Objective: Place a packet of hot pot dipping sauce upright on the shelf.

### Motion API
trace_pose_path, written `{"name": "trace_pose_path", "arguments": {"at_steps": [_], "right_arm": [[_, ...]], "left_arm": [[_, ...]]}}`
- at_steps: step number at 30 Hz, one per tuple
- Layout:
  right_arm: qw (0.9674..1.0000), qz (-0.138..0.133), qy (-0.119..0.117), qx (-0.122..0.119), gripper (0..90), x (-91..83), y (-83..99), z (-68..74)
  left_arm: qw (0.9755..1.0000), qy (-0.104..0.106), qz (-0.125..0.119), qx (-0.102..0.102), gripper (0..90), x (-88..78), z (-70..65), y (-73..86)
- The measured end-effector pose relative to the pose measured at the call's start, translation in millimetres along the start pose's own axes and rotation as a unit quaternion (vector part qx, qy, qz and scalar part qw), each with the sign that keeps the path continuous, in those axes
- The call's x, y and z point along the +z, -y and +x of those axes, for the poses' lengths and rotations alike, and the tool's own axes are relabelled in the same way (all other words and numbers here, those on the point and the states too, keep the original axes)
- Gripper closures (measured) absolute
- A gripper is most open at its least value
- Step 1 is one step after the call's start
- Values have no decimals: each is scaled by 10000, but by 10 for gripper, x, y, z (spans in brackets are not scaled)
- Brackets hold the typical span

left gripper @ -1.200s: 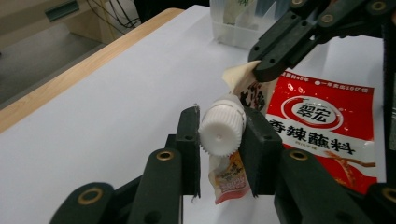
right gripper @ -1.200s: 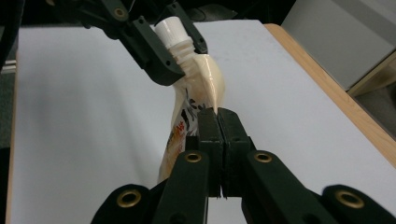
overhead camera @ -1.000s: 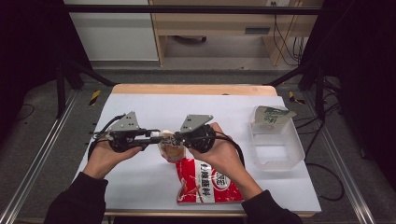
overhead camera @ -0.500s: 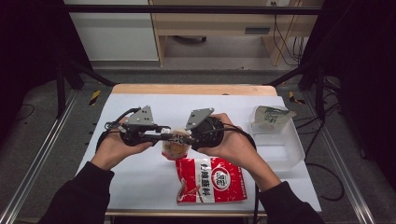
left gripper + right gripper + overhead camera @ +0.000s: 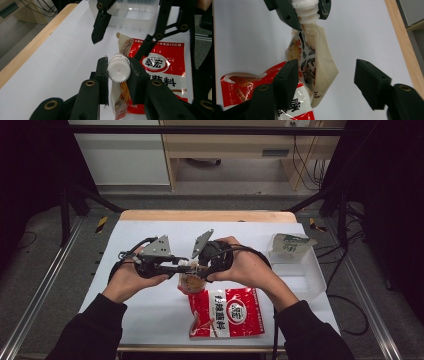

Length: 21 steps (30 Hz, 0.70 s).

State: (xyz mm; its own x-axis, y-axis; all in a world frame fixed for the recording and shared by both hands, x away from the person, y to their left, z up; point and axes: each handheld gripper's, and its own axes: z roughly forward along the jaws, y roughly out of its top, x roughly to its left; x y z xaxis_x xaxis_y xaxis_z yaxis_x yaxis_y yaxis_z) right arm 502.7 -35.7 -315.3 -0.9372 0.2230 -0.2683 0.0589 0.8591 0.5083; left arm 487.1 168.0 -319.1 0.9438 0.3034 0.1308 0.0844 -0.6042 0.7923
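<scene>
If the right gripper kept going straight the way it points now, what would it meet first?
Most likely the small spouted pouch hanging between its open jaws, held at the white cap by the left gripper. Depth is uncertain.

black sleeves, black grippers (image 5: 186, 268) with brass-ringed screws.
</scene>
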Motion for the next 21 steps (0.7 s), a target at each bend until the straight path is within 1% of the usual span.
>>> {"name": "trace_pose_path", "arguments": {"at_steps": [1, 3, 4, 6, 8, 12, 17, 21], "right_arm": [[10000, -4, -45, 26, 488, 8, 1, -5], [10000, 7, -65, -18, 549, 21, 5, -10], [9999, -28, -108, -56, 594, 24, 5, -10], [9998, -80, -198, -47, 669, 16, -4, 6], [9997, -60, -213, -68, 732, 6, -7, 13], [9996, 6, -280, -65, 797, -21, -13, 4], [9996, 81, -267, -69, 803, -64, -36, -1], [9996, 75, -237, -110, 854, -93, -46, 1]], "left_arm": [[10000, -1, -5, -4, 730, -1, 0, 0], [10000, 9, -10, -2, 729, 1, 0, -1], [10000, 17, -14, 5, 730, 4, -2, -2], [10000, 7, -34, -8, 729, 8, -5, 0], [10000, 10, -60, -31, 729, 11, -8, 3], [9999, -5, -107, -69, 729, 24, -15, 11], [9997, 8, -214, -108, 729, 20, -13, 4], [9996, -21, -256, -122, 728, 12, -12, 9]]}}
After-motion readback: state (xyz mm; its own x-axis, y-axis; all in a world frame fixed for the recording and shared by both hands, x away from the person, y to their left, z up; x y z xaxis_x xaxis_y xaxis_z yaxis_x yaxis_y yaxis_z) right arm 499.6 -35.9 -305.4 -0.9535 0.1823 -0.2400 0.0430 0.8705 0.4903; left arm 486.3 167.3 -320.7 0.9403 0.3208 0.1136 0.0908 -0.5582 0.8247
